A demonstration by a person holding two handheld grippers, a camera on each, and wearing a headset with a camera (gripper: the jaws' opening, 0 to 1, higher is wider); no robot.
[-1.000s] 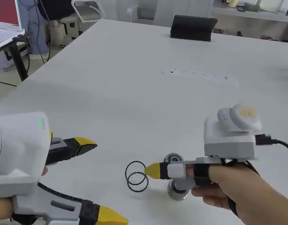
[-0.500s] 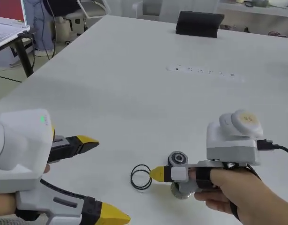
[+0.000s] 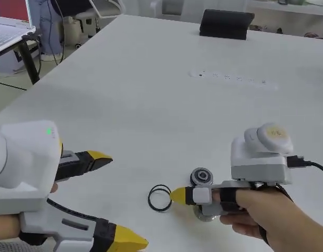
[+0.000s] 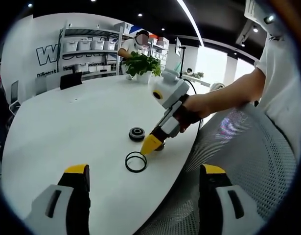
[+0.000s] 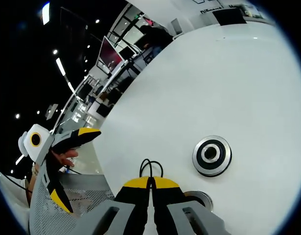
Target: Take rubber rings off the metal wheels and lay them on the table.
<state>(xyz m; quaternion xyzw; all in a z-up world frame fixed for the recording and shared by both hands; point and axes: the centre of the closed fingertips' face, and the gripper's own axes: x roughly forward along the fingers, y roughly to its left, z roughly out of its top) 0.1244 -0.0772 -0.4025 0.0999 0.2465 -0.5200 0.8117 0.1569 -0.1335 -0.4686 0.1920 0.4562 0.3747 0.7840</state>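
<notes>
Notably, the metal wheel (image 5: 212, 155) lay just right of the right gripper's (image 5: 150, 182) closed jaws (left gripper (image 4: 145, 169) spread, farther off).

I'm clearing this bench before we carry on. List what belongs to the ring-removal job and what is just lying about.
Job:
- rubber rings
- metal wheel
- second wheel, under the right hand-held gripper
- left hand-held gripper

Lying about:
- power strip
- black object at the far edge
- laptop
</notes>
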